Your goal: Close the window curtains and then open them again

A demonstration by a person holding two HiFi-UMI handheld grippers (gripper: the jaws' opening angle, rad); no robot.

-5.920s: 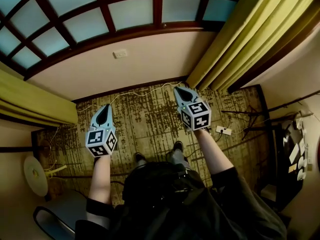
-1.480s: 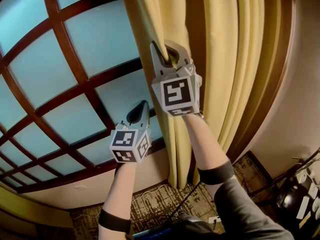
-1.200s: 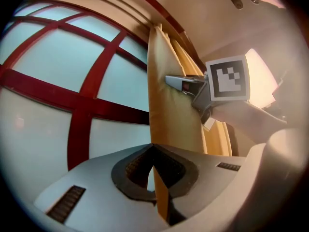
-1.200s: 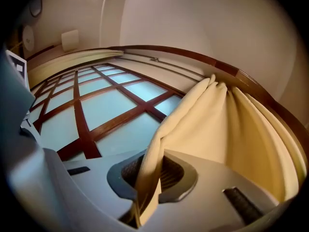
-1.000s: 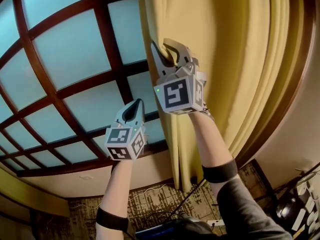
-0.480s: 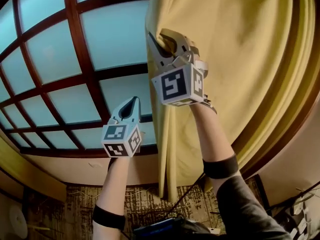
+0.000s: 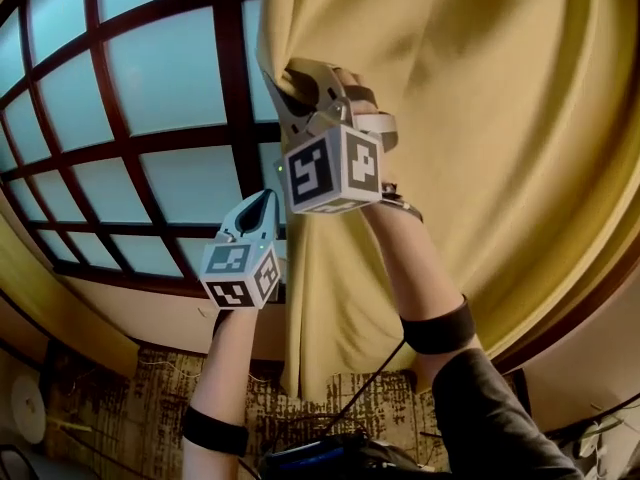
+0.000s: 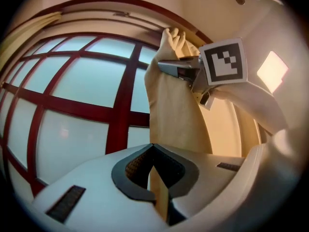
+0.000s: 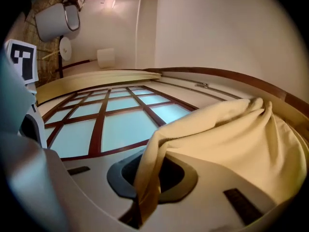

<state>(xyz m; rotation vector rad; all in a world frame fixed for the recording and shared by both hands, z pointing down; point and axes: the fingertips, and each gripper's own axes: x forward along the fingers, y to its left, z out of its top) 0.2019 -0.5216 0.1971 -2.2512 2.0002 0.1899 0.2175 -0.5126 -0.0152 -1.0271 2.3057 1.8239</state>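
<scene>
The curtain hangs on the right side of the window, spread over the panes there, with its leading edge just past one of the upright red bars. I have that edge pinched in my right gripper. Its jaws are clenched on a bunched fold of the cloth, which the right gripper view shows running down into the notch between them. I hold it high and by the edge because, I judge, the fabric follows along its rail most readily when it is led from the front. My left gripper sits lower, just beside the curtain edge and in front of the glass. Its jaws are pressed together on nothing, so it is only keeping out of the way. The panes to the left are bare, and the other curtain is gathered at the far left side, so I take the closing to be partly done.
</scene>
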